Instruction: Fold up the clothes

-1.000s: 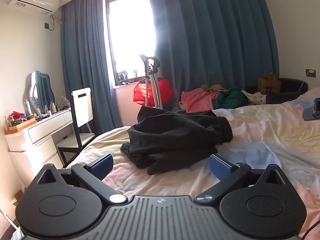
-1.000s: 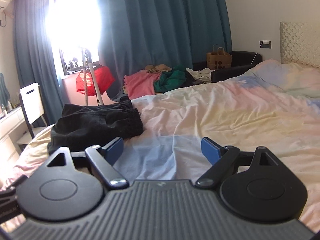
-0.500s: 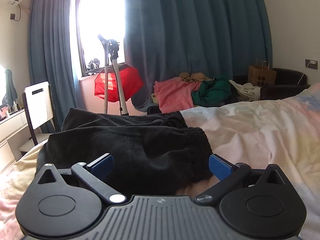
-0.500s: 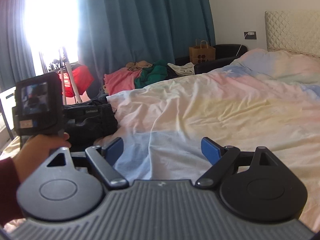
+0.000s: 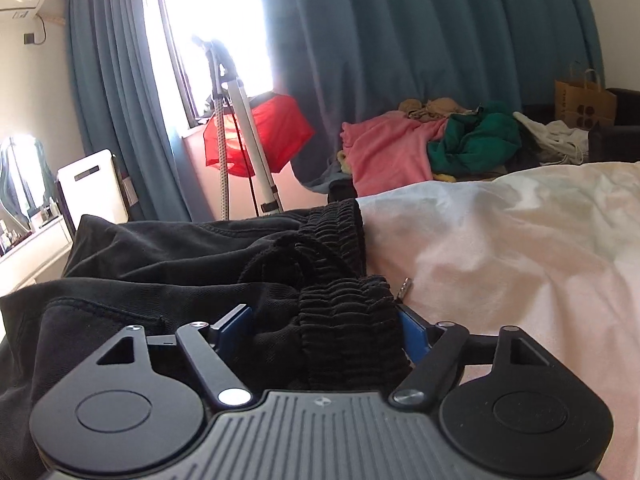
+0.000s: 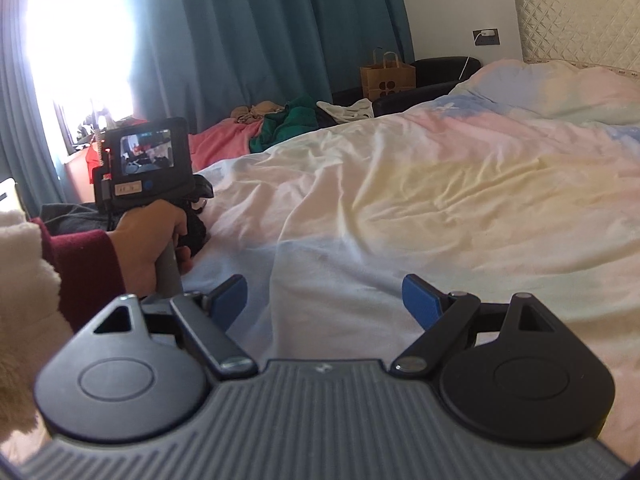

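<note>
- Pastel bed [image 6: 440, 184] under blue curtains [image 5: 440, 60]
- Black shorts [image 5: 180, 264] heaped at bed's edge
- Left tongs [image 5: 324, 326] spread around elastic waistband [image 5: 348, 320], unclamped
- Right tongs [image 6: 324, 300] spread wide over sheet, holding nothing

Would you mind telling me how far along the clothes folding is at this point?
Done: nothing looks folded; the black garment lies bunched on the bed. In hand: the left tongs straddle its ribbed waistband, jaws open, not yet clamped. The right tongs hang open over bare sheet. Left: grasping, spreading and folding it, plus the pink and green pile beyond the bed.
</note>
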A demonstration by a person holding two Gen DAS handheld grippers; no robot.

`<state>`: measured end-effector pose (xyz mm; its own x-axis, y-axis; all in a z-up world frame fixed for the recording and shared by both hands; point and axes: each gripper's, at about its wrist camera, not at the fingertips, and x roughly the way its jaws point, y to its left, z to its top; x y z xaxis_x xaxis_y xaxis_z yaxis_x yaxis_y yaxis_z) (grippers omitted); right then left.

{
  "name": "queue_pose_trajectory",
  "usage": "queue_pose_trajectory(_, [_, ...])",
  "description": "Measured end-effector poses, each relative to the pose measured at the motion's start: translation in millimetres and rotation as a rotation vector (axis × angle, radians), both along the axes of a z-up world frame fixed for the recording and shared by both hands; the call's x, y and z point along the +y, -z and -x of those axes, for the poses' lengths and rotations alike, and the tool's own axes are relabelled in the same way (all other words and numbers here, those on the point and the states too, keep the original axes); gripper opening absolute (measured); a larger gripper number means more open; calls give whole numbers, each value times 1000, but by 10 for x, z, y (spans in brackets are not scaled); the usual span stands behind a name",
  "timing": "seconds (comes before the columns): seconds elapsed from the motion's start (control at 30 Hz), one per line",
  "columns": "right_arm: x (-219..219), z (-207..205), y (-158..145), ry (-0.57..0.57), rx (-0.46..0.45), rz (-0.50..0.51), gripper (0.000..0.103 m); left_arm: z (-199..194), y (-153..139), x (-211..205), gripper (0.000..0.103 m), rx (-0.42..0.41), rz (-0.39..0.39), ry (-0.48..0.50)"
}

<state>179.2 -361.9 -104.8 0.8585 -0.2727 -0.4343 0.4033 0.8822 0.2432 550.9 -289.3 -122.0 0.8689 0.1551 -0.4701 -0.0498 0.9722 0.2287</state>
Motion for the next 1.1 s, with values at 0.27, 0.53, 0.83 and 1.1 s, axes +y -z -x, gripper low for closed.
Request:
queue_pose_trajectory(0.27, [-201,143,-69,54,-5,-56,86,339,-277,784,46,-45,415,-7])
queue_pose_trajectory(0.53, [-151,221,-114,45,-43,-21,86,1434,-759,1206,42,-135,429,185])
queue_pose_trajectory(0.83, [30,302,-209,16,-57,17,86,3158,-1097,2137,43,-166,480,216])
queue_pose_trajectory(1.1, [368,554,-394,-99,-65,87,86,3702,-297,2809,51,-78,549,157])
